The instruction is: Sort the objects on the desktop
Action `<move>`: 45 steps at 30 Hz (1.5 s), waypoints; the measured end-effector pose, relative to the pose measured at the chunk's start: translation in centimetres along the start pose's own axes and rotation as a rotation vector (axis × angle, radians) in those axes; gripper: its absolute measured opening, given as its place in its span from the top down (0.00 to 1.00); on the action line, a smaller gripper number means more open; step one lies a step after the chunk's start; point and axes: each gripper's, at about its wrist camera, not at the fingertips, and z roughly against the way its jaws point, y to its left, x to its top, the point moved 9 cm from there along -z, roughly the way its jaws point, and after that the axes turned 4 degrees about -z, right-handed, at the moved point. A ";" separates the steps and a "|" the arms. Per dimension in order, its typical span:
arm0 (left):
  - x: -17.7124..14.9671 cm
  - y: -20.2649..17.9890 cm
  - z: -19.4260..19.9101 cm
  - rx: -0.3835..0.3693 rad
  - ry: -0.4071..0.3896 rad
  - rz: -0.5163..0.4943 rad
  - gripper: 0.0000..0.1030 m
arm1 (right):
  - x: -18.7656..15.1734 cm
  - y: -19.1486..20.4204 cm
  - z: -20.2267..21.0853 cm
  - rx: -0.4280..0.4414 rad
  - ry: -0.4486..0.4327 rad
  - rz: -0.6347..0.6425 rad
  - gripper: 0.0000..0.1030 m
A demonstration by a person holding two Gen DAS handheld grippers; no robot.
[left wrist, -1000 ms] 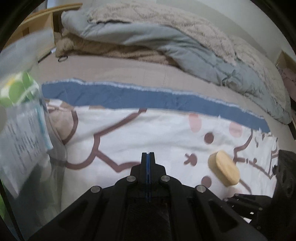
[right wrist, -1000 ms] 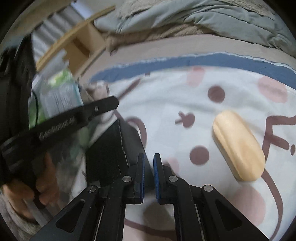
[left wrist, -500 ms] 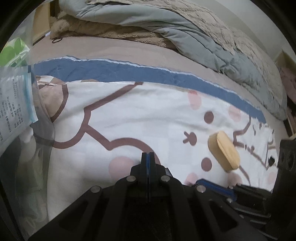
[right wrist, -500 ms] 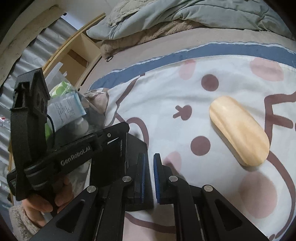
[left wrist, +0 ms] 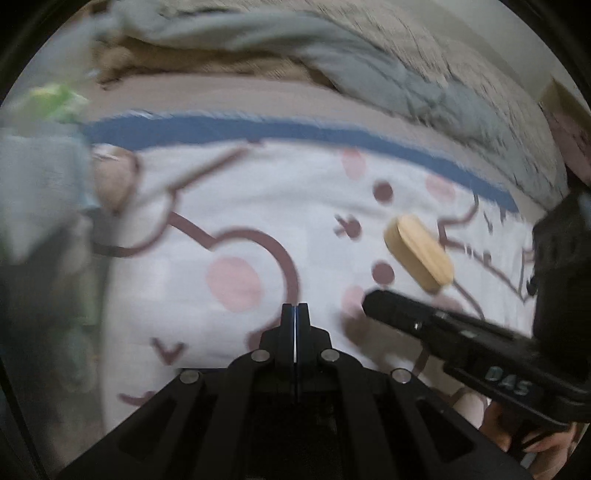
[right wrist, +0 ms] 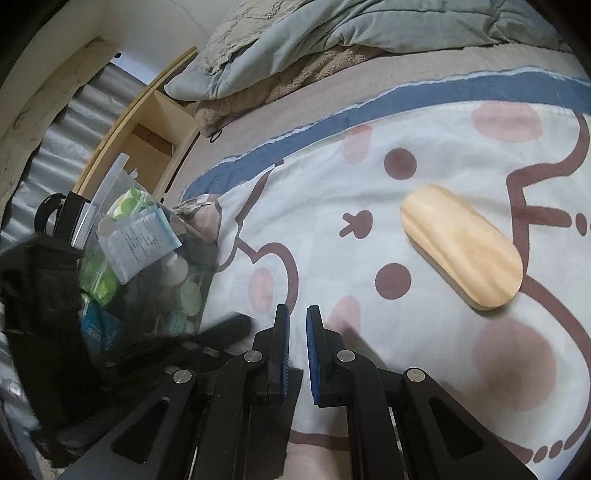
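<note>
Both tools were empty. My left gripper (left wrist: 295, 317) had its jaws pressed fully together; my right gripper (right wrist: 297, 343) showed a narrow slit between its blue pads, nothing in it, as closed as it goes.

The wooden block (right wrist: 461, 247), an oblong piece with rounded ends, lay flat on the printed sheet (right wrist: 332, 258), ahead of my right tool and off to its right, clear of the pads. From my left tool it sat ahead and well to the right (left wrist: 419, 254), just beyond the right gripper's tip.

Handling, judged: rigid, light, smooth finish, so somewhat slippery; not fragile. The bedding under it is soft and would give under a downward push. Best hold looked to be across the short width at mid-length, pads on the two long sides, jaws opened wide first.

Surroundings: a clear bag of sundries (right wrist: 147, 258) lay ahead-left of my right tool, beside my left one, well apart from the block. Folded quilt (right wrist: 369, 33) far ahead. Nothing stood between right gripper and block; the left tool crowding in from the left was the only hazard.
</note>
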 end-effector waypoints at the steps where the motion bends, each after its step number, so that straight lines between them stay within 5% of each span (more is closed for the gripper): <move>1: 0.2 0.6 0.9 0.043 -0.023 -0.004 0.99 | 0.0 0.0 0.0 0.003 0.002 -0.002 0.90; 5: -0.6 1.6 2.4 0.165 -0.039 -0.047 0.99 | -0.3 0.5 -0.5 0.008 0.018 0.006 0.90; 9: -2.5 1.5 3.3 0.191 -0.034 -0.057 0.99 | -0.8 1.3 -1.4 0.006 0.038 0.026 0.90; 18: -5.1 -0.1 7.5 0.497 -0.143 -0.379 0.99 | -1.9 2.4 -3.0 -0.035 0.079 0.102 0.90; 29: -8.9 2.2 5.6 0.781 -0.030 -0.692 0.99 | -2.9 2.5 -1.9 -0.047 0.113 0.194 0.90; 35: -9.2 3.6 4.3 0.780 0.046 -0.710 0.99 | -3.0 2.2 -1.7 -0.047 0.109 0.186 0.90; 45: -9.5 3.0 2.0 0.655 0.052 -0.700 0.99 | -3.4 2.4 -2.0 -0.049 0.118 0.198 0.90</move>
